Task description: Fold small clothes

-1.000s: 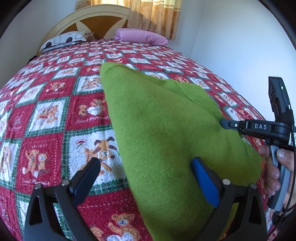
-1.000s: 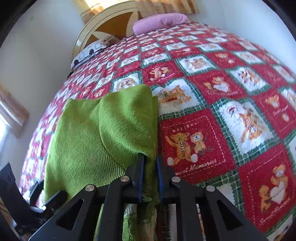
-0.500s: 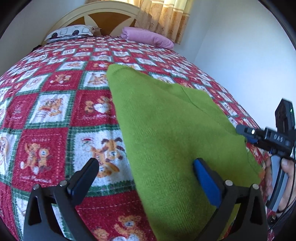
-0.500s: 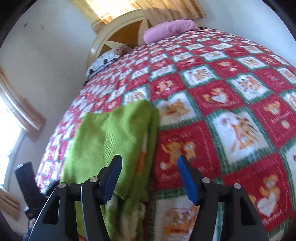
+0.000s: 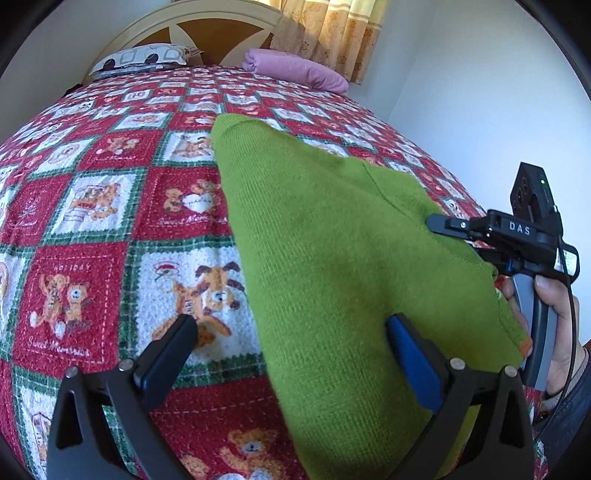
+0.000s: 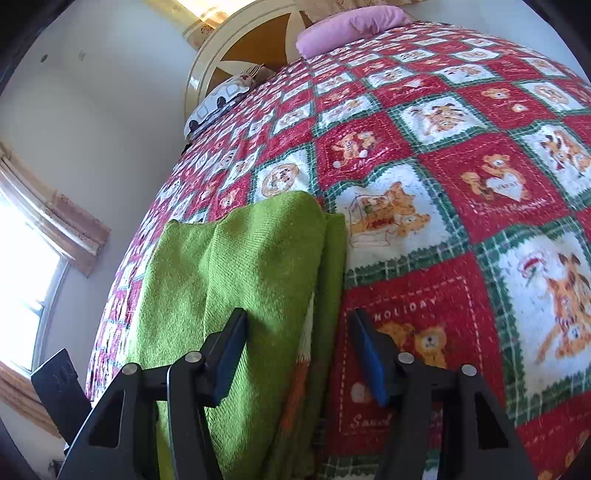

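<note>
A folded green knitted garment (image 5: 332, 258) lies flat on the bed's red, white and green teddy-bear quilt (image 5: 92, 229). My left gripper (image 5: 291, 354) hovers open over its near left edge, one finger over the quilt and the other over the green knit, gripping nothing. My right gripper (image 6: 299, 350) stands over the garment's folded right edge (image 6: 332, 258). Its jaws are closing, with the edge lying below and between them, and the pads do not press on it. In the left wrist view the right gripper (image 5: 439, 223) reaches in over the garment's right side, held by a hand (image 5: 554, 306).
At the head of the bed lie a pink pillow (image 5: 295, 68) and a patterned pillow (image 5: 140, 61) against a cream headboard (image 5: 199, 22). A white wall (image 5: 480, 92) runs along the right side. Open quilt spreads left of the garment and beyond it.
My right gripper was shut on the garment's folded right edge; it has let go, opened and drawn back a little. The garment now lies flat. The left gripper has stayed open in place.
</note>
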Action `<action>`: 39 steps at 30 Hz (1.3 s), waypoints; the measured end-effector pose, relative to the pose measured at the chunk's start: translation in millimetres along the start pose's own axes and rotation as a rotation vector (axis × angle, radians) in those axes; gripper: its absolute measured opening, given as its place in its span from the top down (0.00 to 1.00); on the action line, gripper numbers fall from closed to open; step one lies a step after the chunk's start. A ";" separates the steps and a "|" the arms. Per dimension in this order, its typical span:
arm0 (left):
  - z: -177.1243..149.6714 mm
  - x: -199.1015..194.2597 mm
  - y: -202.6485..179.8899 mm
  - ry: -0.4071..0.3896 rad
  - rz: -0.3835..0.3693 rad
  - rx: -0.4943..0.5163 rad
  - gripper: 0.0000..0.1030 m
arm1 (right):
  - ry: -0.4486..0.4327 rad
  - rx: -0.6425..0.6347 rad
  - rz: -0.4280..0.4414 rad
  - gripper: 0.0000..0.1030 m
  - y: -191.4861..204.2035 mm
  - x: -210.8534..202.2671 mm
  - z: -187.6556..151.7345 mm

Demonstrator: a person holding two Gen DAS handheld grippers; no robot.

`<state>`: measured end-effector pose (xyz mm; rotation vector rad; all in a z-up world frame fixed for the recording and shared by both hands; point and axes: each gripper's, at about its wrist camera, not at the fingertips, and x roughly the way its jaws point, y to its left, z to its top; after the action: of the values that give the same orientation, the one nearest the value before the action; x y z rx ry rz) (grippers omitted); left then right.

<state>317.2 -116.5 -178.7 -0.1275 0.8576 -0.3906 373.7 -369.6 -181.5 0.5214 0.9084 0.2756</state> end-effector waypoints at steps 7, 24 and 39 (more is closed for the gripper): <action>-0.3 0.8 2.3 0.001 -0.025 -0.008 0.00 | 0.032 0.035 0.118 0.58 -3.9 16.9 8.8; 0.2 -5.5 -6.1 0.026 -0.159 0.022 0.45 | -0.032 0.004 0.024 0.79 26.7 6.4 2.2; -4.6 -92.8 -12.0 -0.030 -0.105 0.057 0.68 | -0.064 -0.063 0.118 0.80 99.5 -45.2 -32.8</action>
<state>255.7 -91.6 -112.5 -0.1259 0.8119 -0.5095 319.5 -295.4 -113.8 0.5233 0.8054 0.3914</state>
